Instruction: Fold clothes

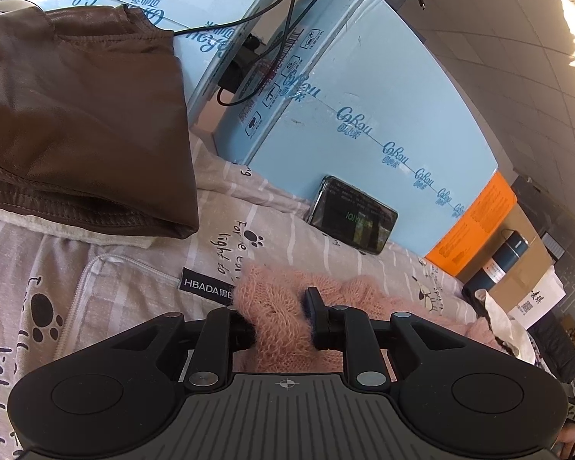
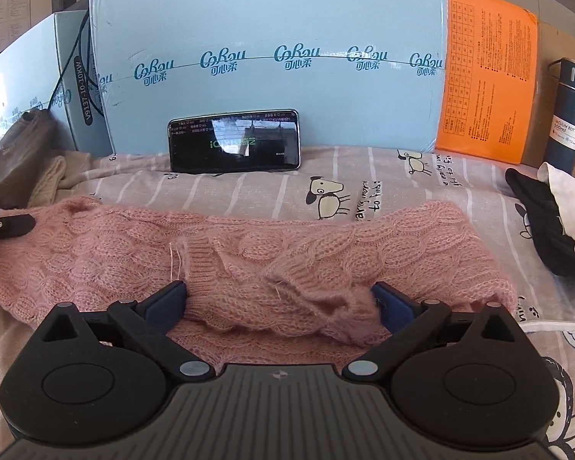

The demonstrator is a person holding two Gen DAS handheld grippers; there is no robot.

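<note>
A: Where is the fluffy pink cable-knit sweater [image 2: 249,253]?

B: It lies on the striped bed sheet with dog drawings [image 2: 249,191]. The left gripper [image 1: 280,314] has its jaws narrow, pinching a bunch of the knit. The right gripper [image 2: 280,303] has its jaws wide, with a thick fold between them, not pressed.

A: How will it handle?

B: I think soft, light and stretchy; better to take a ribbed edge. I see no containers holding anything.
</note>
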